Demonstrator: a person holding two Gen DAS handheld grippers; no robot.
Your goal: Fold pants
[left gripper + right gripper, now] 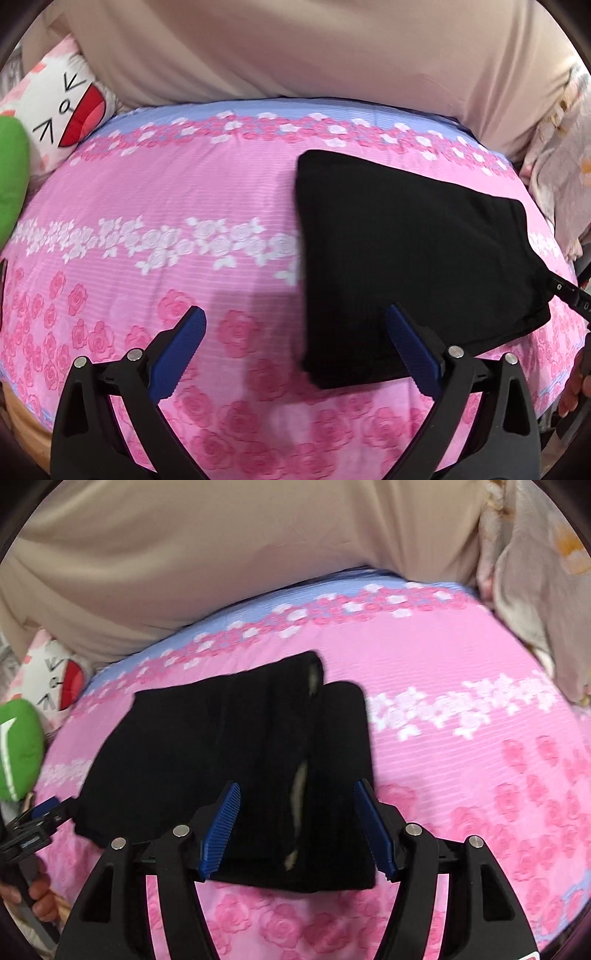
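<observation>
The black pants (406, 240) lie folded into a flat packet on the pink rose-print bedsheet (147, 192). My left gripper (297, 332) is open wide and holds nothing. Its right finger (406, 339) hangs over the packet's near left corner, and its left finger is above bare sheet. In the right wrist view the pants (184, 757) show a lengthwise fold seam with pale lining. My right gripper (297, 812) is open, its blue pads standing apart over the packet's near edge without pressing on it. The left gripper (40, 816) shows at the packet's left corner.
A beige cloth surface (295, 55) rises behind the bed. At the far left are a white cartoon pillow (62, 107) and a green plush (11, 177). A pale floral blanket (535, 609) is bunched at the far right. A hand (40, 897) holds the left gripper's handle.
</observation>
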